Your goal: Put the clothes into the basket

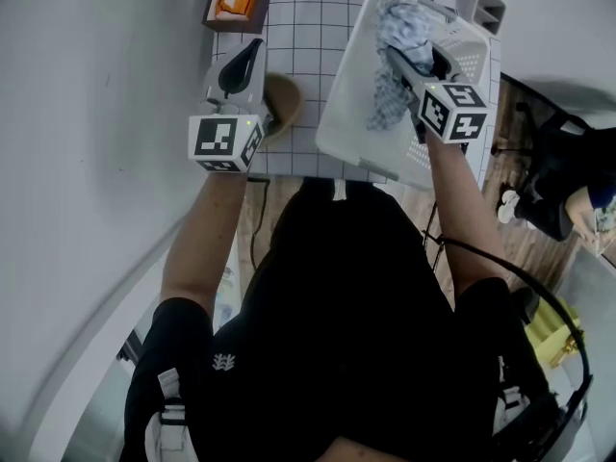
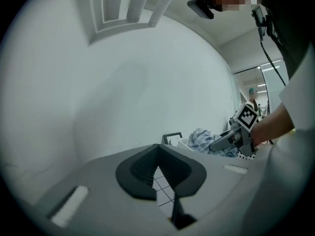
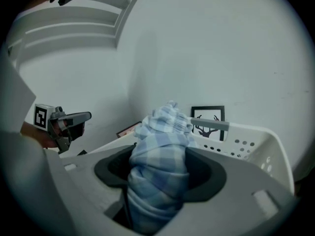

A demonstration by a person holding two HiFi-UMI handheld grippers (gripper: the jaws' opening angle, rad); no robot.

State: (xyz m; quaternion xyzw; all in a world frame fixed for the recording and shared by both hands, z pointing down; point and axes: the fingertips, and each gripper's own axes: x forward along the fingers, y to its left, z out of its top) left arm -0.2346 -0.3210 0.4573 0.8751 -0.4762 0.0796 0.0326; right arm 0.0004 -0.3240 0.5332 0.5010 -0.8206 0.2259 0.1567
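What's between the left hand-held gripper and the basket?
Head view: a round brown thing on the gridded table, beside the left hand-held gripper; then bare table up to the basket.

Soft checked cloth garment (image 3: 160, 166); smooth, matt white perforated plastic basket (image 3: 256, 136).

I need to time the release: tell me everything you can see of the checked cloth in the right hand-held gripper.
The checked cloth is soft, light blue and white fabric, bunched into a wrinkled roll. The right hand-held gripper pinches it between its jaws, its crumpled top sticking out past them. It is over the white perforated basket, its loose end trailing inside; whether that touches the bottom is unclear.
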